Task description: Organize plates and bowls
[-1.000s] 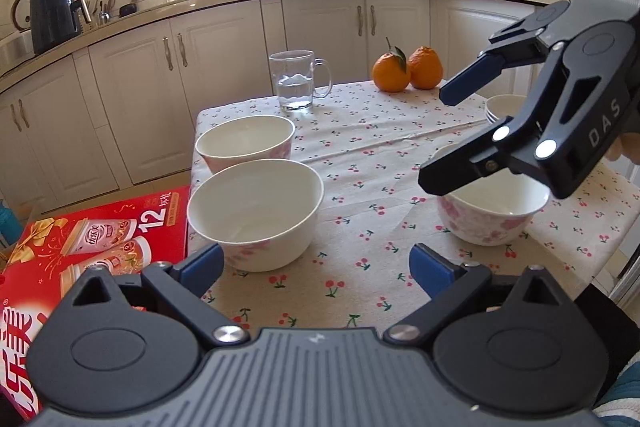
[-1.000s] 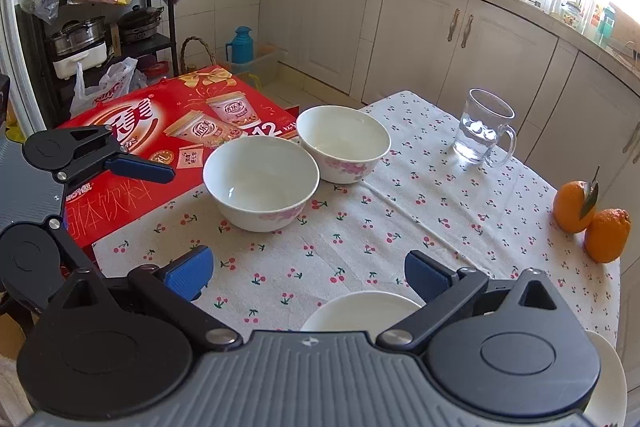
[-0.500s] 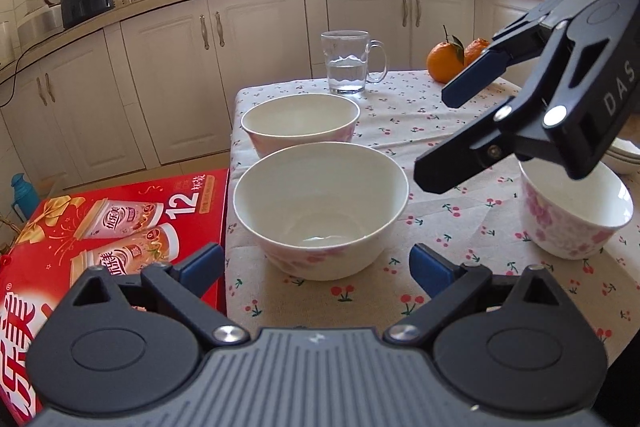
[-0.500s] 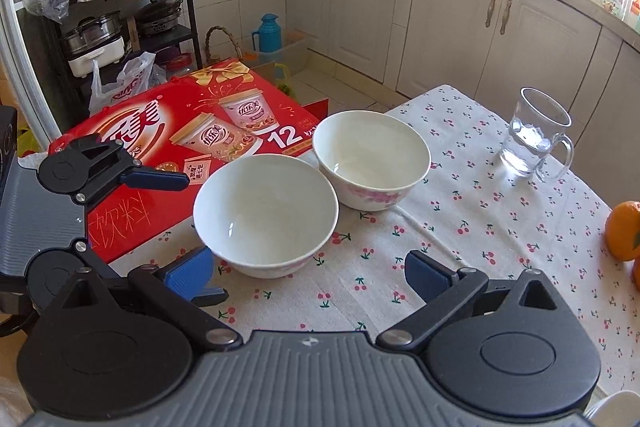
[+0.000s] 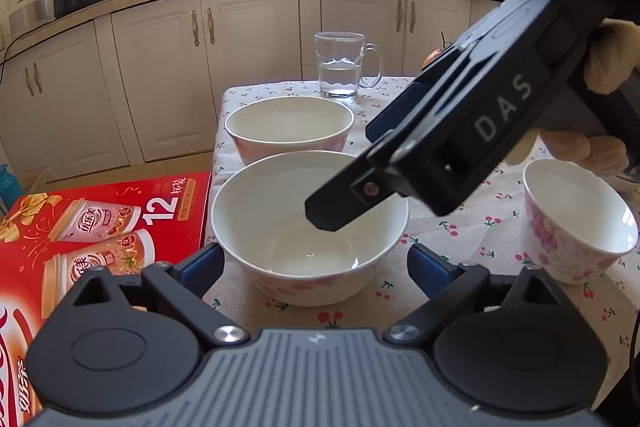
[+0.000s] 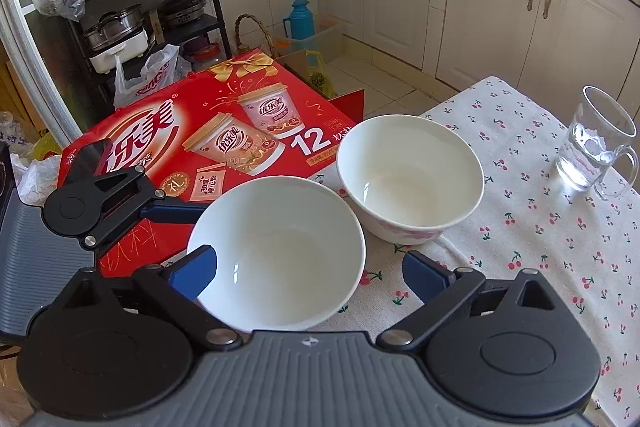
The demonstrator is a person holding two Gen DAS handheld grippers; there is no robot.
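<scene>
Two large white bowls stand on the cherry-print tablecloth (image 5: pixel 460 251). The near bowl (image 5: pixel 308 227) (image 6: pixel 280 255) lies between the fingers of my left gripper (image 5: pixel 316 267), whose jaws are closing; I see no pad pressing on it. My right gripper (image 5: pixel 352 173) (image 6: pixel 310 269) hangs tilted over the same bowl with one finger above its inside, its jaws closing too, empty. The left gripper (image 6: pixel 152 187) reaches the bowl's left rim in the right wrist view. The far bowl (image 5: pixel 288 127) (image 6: pixel 408 179) stands just behind. A small flowered bowl (image 5: pixel 580 223) sits at the right.
A glass mug (image 5: pixel 340 63) (image 6: pixel 596 147) with water stands behind the bowls. A red gift box (image 5: pixel 100 223) (image 6: pixel 200 139) lies beside the table's left edge. Kitchen cabinets (image 5: pixel 160 75) run behind. A person's hand (image 5: pixel 608 67) holds the right gripper.
Both grippers have come in on the near bowl, which now looks larger. The right gripper swung from over the small bowl to over the near bowl. Both jaws narrowed slightly.
</scene>
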